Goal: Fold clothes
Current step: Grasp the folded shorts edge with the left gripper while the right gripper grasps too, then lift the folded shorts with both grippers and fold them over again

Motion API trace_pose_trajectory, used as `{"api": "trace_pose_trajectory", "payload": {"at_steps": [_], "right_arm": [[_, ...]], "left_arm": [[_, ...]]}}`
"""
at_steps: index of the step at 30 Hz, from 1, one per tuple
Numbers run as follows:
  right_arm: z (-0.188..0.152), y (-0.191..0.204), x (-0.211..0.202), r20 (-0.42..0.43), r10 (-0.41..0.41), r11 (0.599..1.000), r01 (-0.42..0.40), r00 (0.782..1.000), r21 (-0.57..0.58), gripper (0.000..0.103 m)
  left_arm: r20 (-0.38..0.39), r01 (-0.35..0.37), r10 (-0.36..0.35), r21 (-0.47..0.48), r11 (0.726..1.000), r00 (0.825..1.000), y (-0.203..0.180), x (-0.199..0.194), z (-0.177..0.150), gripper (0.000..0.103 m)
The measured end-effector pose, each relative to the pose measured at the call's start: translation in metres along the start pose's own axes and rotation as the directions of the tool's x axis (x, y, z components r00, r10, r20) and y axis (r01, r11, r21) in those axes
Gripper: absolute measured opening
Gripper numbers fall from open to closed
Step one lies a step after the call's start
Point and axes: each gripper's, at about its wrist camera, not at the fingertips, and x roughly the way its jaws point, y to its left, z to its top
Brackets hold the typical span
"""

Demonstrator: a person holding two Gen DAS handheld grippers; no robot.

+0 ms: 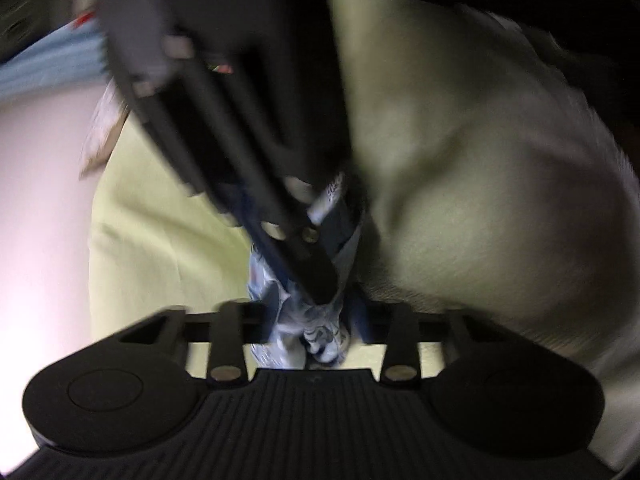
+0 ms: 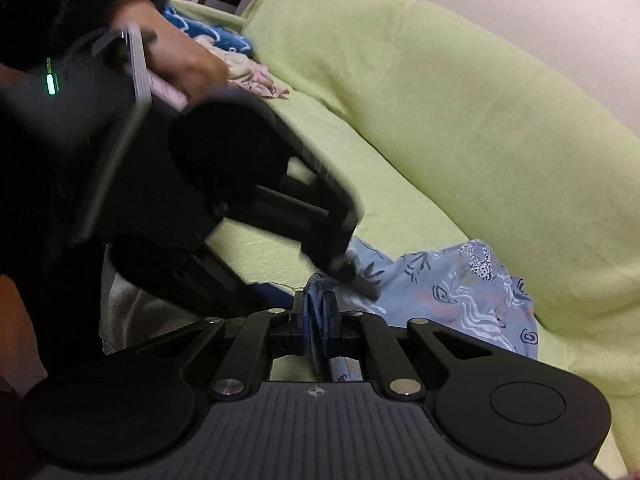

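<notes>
A light blue patterned garment (image 2: 452, 288) lies on a sofa covered in a yellow-green throw (image 2: 420, 112). My right gripper (image 2: 318, 312) is shut on a bunched edge of it, cloth pinched between the jaws. My left gripper (image 2: 356, 270) comes in from the left just beyond it, its tips on the same cloth. In the left wrist view my left gripper (image 1: 310, 320) is shut on the blue cloth (image 1: 296, 332), and the right gripper (image 1: 320, 288) reaches down from above, its tip pinching the same bunch.
A pile of other clothes, blue and pink (image 2: 240, 64), lies further along the sofa seat. The sofa back rises at the right. A pale wall (image 2: 520, 8) stands behind. A hand (image 2: 188, 60) holds the left gripper.
</notes>
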Motion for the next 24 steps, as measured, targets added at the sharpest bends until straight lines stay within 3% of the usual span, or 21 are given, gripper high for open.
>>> {"api": "trace_pose_trajectory", "payload": {"at_steps": [2,4,6,8,9,12,16,18,20,24], "right_arm": [[-0.011,-0.009,-0.01,-0.005,-0.013,1.0,0.013,1.0,-0.006,0.025],[-0.029,-0.021,-0.021,-0.026,-0.053,0.998,0.052,0.998,-0.017,0.041],[-0.056,-0.037,-0.027,-0.094,-0.124,0.992,0.121,0.988,-0.03,0.042],[-0.09,-0.057,-0.028,-0.198,-0.199,0.98,0.189,0.96,-0.068,0.042],[-0.107,-0.066,-0.029,-0.244,-0.236,0.971,0.219,0.941,-0.094,0.042],[-0.154,-0.081,-0.026,-0.3,-0.325,0.934,0.254,0.897,-0.253,0.042],[-0.184,-0.085,-0.02,-0.199,-0.344,0.871,0.232,0.918,-0.433,0.042],[-0.189,-0.082,-0.02,-0.157,-0.325,0.837,0.206,0.933,-0.507,0.037],[-0.194,-0.078,-0.013,-0.127,-0.29,0.792,0.164,0.948,-0.588,0.025],[-0.201,-0.084,-0.003,-0.067,-0.26,0.734,0.152,0.963,-0.662,0.021]], "left_arm": [[0.0,0.025,-0.025,-0.04,0.999,1.0,0.001,0.003,-0.004,0.009],[-0.015,0.079,-0.084,-0.221,0.972,0.996,0.02,0.003,-0.006,0.009],[-0.017,0.118,-0.136,-0.405,0.907,0.991,0.043,0.005,-0.01,0.009],[-0.013,0.127,-0.159,-0.542,0.831,0.987,0.065,0.01,-0.016,0.009],[-0.022,0.112,-0.152,-0.572,0.813,0.988,0.07,0.014,-0.018,0.009],[-0.047,0.093,-0.147,-0.579,0.81,0.988,0.074,0.021,-0.018,0.01],[-0.069,0.109,-0.182,-0.58,0.807,0.981,0.07,0.019,-0.011,0.011],[-0.083,0.118,-0.204,-0.585,0.802,0.975,0.067,0.013,-0.007,0.011],[-0.1,0.118,-0.22,-0.599,0.792,0.97,0.064,0.008,-0.001,0.011],[-0.126,0.111,-0.23,-0.598,0.794,0.965,0.058,0.001,0.007,0.012]]}}
